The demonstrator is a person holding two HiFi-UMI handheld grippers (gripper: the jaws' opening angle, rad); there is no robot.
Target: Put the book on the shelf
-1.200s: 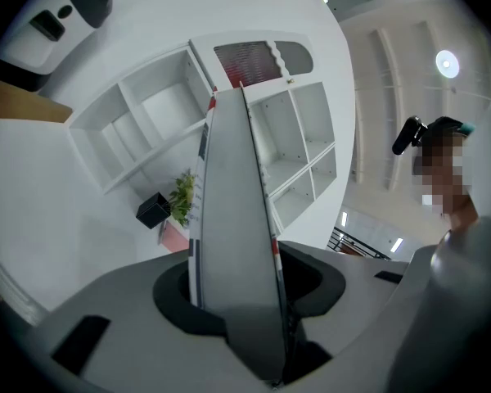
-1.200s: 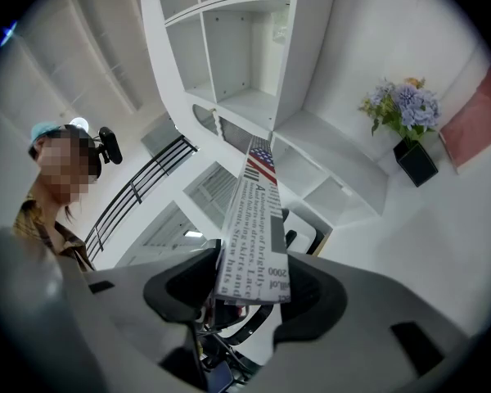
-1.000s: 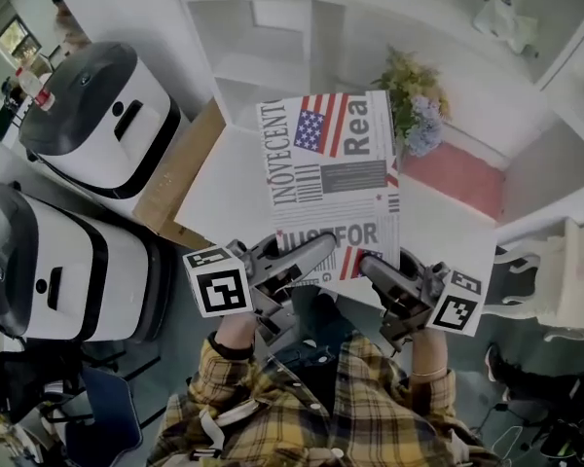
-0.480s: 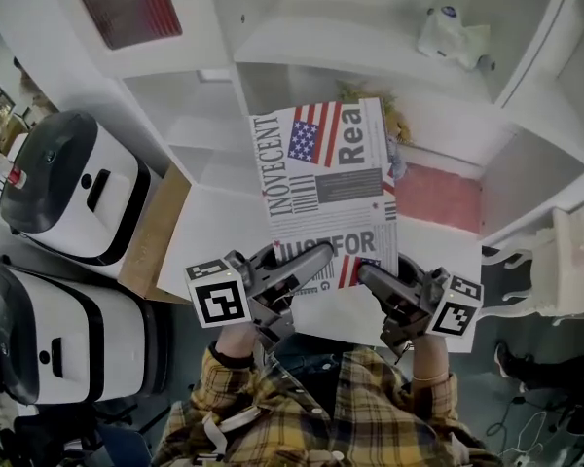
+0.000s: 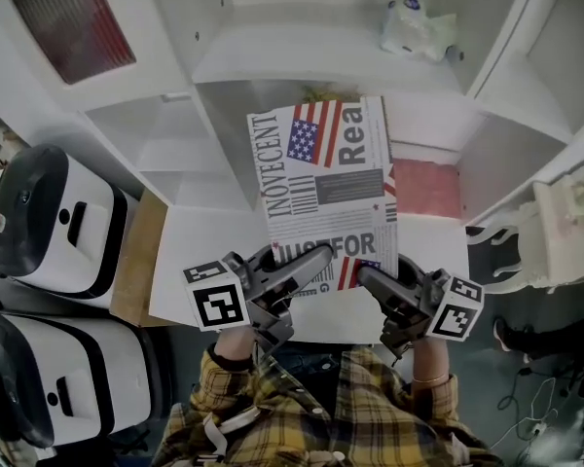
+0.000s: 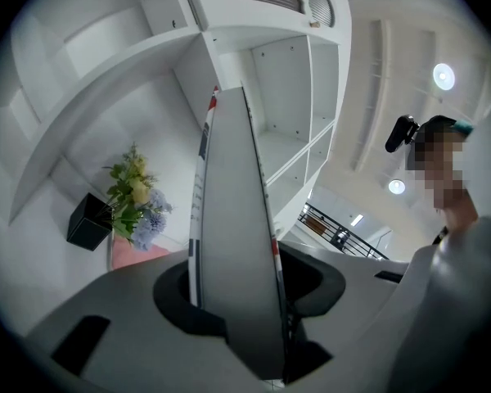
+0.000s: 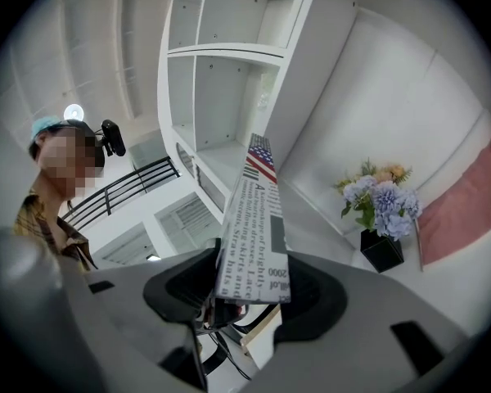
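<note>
At 12 o'clock before the shelf (image 5: 273,52), the book (image 5: 326,188) is clamped at its near edge in the jaws of left gripper (image 5: 314,258) and right gripper (image 5: 370,276); advance it level into an open bay.

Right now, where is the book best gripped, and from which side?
Grip the book by its near short edge, from the person's side, where the left gripper and right gripper clamp it, one near each corner. It is thin and flat, and its far end probably needs to stay free for the shelf.
</note>
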